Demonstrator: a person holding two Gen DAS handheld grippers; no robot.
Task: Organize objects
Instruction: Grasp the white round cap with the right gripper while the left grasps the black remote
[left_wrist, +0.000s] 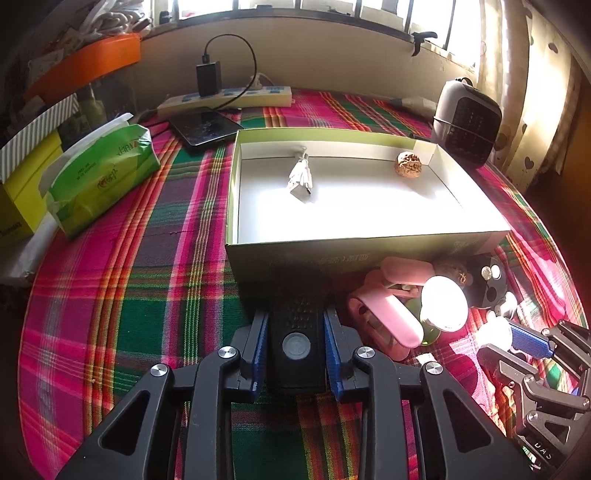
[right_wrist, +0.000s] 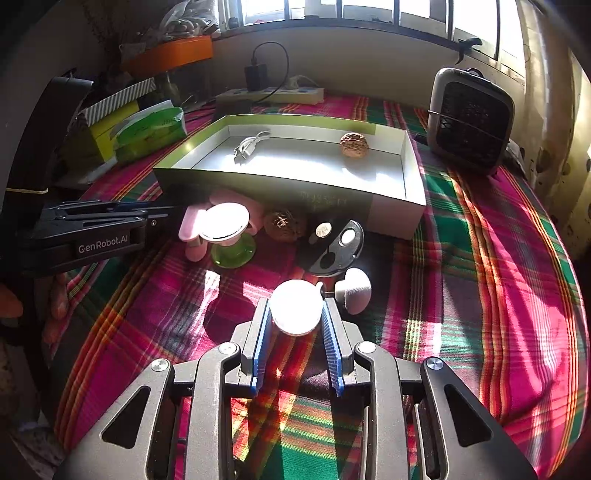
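My left gripper (left_wrist: 295, 325) is shut on a black rectangular device (left_wrist: 296, 332) with a round button, held low just in front of the open green box (left_wrist: 369, 245). The box holds a white cable (left_wrist: 301, 175) and a walnut (left_wrist: 408, 164). My right gripper (right_wrist: 295, 317) is shut on a white round lid-shaped object (right_wrist: 296, 312) on the plaid cloth. In the right wrist view the box (right_wrist: 207, 177) lies ahead, with the cable (right_wrist: 248, 144) and walnut (right_wrist: 354, 144) inside. The left gripper's body (right_wrist: 92, 229) shows at the left.
In front of the box lie pink items (right_wrist: 194, 225), a white-topped green stand (right_wrist: 227, 236), a second walnut (right_wrist: 284, 224), a black disc (right_wrist: 332, 247) and a grey mushroom-shaped piece (right_wrist: 354, 290). A tissue pack (left_wrist: 99, 177), power strip (left_wrist: 225, 98), phone (left_wrist: 207, 127) and small fan (left_wrist: 467, 123) stand around.
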